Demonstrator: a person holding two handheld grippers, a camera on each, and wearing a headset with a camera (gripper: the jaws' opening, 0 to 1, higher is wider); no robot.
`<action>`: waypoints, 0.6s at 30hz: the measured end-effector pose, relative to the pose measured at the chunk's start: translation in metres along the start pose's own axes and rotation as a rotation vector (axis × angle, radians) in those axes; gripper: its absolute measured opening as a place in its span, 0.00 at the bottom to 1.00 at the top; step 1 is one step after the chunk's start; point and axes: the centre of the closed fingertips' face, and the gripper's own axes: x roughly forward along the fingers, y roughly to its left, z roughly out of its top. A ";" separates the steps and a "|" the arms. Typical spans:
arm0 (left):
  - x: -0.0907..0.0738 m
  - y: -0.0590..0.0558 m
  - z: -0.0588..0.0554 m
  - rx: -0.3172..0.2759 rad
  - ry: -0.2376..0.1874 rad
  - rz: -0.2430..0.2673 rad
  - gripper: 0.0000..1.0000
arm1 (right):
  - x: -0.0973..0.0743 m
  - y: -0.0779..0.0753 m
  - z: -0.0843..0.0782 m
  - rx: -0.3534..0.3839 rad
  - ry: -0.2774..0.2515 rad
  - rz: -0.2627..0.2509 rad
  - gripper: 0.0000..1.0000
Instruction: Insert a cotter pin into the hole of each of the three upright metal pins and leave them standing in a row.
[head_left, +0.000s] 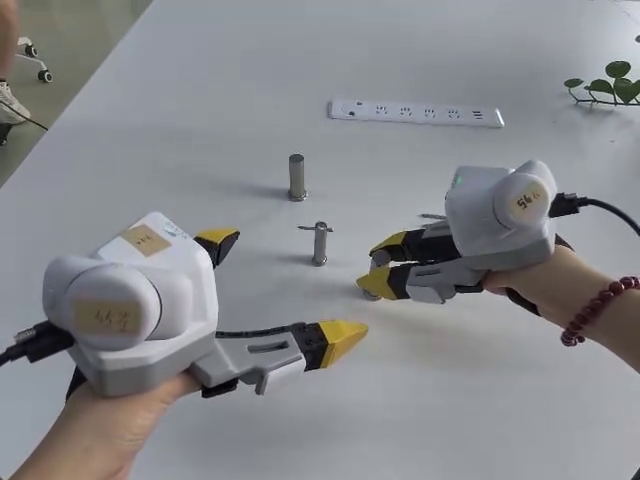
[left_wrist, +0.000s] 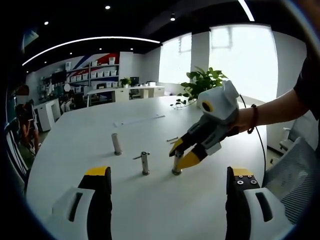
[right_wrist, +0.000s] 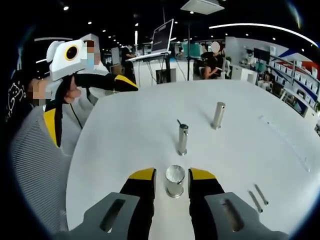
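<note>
Two jaws of the right gripper stood on either side of the nearest metal pin, close around it, but a thin strip of table showed on each side in the right gripper view, so I judged them apart and not yet clamped. That pin stood upright on the white table, and no cotter pin could be seen through its top. Just beyond it in the row stood the middle pin, with a cotter pin already crossing its head. Farther off stood the far pin, upright and seemingly bare. Two loose cotter pins lay flat on the table to the gripper's right, apart from the row. The left gripper hovered nearer the person with its jaws spread wide and nothing between them, well apart from all three pins. By my reading, one pin of three was finished and the step in hand was steadying the near pin. The next move probably called for closing the right jaws gently enough to keep the pin vertical. Then the left gripper would have to fetch a loose cotter pin, a thin thing lying flat and awkward to pinch, and line it up with the small cross hole, whose facing I could not make out.
</note>
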 end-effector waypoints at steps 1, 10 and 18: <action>0.000 0.000 0.001 0.000 -0.002 0.002 0.96 | -0.002 0.000 0.001 0.000 -0.002 0.000 0.21; -0.003 0.001 0.003 0.000 -0.010 0.013 0.97 | -0.020 -0.004 0.002 -0.018 0.027 0.002 0.24; -0.005 0.003 0.003 0.002 -0.015 0.026 0.95 | -0.037 -0.016 -0.003 -0.001 0.089 -0.028 0.22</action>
